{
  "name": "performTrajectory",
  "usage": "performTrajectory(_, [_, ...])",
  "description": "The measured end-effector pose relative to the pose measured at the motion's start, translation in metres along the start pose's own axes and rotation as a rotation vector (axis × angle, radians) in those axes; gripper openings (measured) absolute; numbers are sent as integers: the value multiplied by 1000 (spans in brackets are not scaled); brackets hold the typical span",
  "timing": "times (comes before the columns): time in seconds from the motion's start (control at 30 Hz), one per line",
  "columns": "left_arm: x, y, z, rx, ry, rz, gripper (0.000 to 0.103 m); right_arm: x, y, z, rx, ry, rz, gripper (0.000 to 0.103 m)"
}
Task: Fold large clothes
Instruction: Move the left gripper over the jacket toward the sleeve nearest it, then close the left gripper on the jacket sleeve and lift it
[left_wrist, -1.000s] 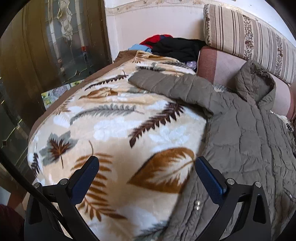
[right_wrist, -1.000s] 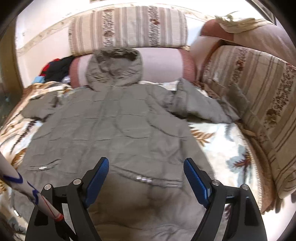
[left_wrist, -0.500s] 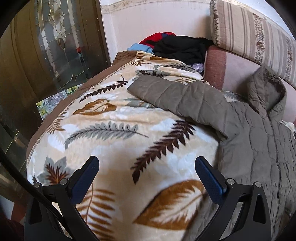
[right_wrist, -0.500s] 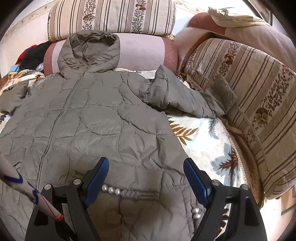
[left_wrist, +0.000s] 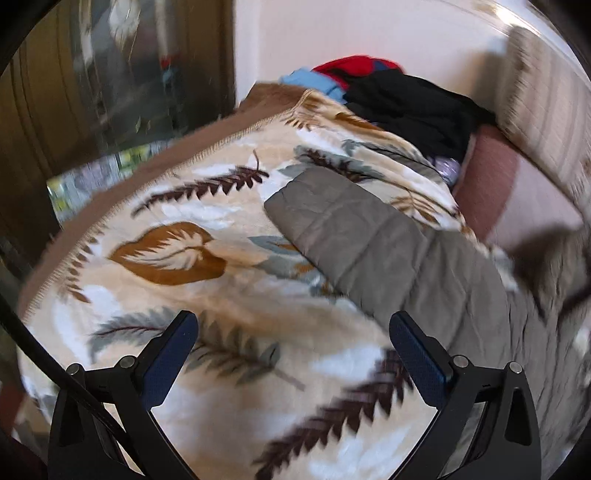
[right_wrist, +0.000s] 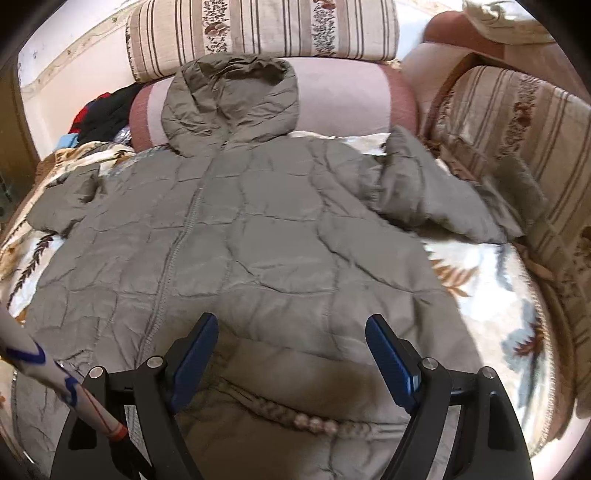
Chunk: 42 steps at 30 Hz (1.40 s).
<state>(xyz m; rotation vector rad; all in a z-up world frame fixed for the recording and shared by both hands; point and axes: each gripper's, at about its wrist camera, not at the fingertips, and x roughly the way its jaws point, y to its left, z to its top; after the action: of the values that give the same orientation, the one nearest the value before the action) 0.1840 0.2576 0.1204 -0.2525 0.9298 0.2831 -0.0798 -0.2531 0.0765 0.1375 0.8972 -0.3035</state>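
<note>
A grey-green quilted hooded jacket lies spread front-up on a leaf-patterned blanket, its hood resting against the sofa back. My right gripper hovers open above the jacket's lower front, nothing between its fingers. In the left wrist view one sleeve stretches across the blanket. My left gripper hangs open over bare blanket, the sleeve just beyond its right finger.
A pile of black, red and blue clothes sits at the blanket's far end. Striped sofa cushions line the back and right. A dark wooden glass-paned cabinet stands to the left. A white pole with blue markings crosses the lower left.
The left gripper has swept along the blanket toward the sleeve's end, so the sleeve looks nearer and the jacket body has left its view. The right gripper has shifted over the jacket's front.
</note>
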Motion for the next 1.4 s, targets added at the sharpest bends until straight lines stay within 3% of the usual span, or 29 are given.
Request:
performTrajectory(0.17, [60,6,28,-108,79,-94,103,10,-5,2,13,-4,21,86])
performTrajectory(0.33, [113,8,39,-186,119,-135,103,23,-8,0,17,12,15,86])
performTrajectory(0.53, [157,-3,53,-172,126,-163,101,46,-4,-4,0,70,5,86])
performTrajectory(0.6, [168,-6,56,-184,141,-168,92,53,-2,-5,-13,82,-11,86])
performTrajectory(0.63, [170,-9,56,-179,131,-141,80,55,-2,-6,-16,82,-15,86])
performTrajectory(0.67, [169,-13,57,-161,110,-95,56,55,-2,-6,-19,80,-19,86])
performTrajectory(0.7, [168,-17,57,-151,109,-63,46,56,-2,-7,-23,78,-23,86])
performTrajectory(0.77, [163,-19,59,-149,120,-49,20,57,-1,-8,-31,74,-29,86])
performTrajectory(0.87, [138,-25,63,-125,112,-53,14,56,0,-7,-33,68,-24,80])
performTrajectory(1.03, [63,-55,58,-7,16,-98,11,41,-3,-4,-17,47,8,62])
performTrajectory(1.17, [-5,-108,39,119,-45,-216,10,19,-11,-6,22,7,35,62])
performTrajectory(1.3, [-53,-163,-8,232,-38,-367,10,-3,-21,-10,49,-31,43,62])
performTrajectory(1.4, [-71,-207,-61,326,-10,-442,10,-19,-33,-13,76,-56,38,78])
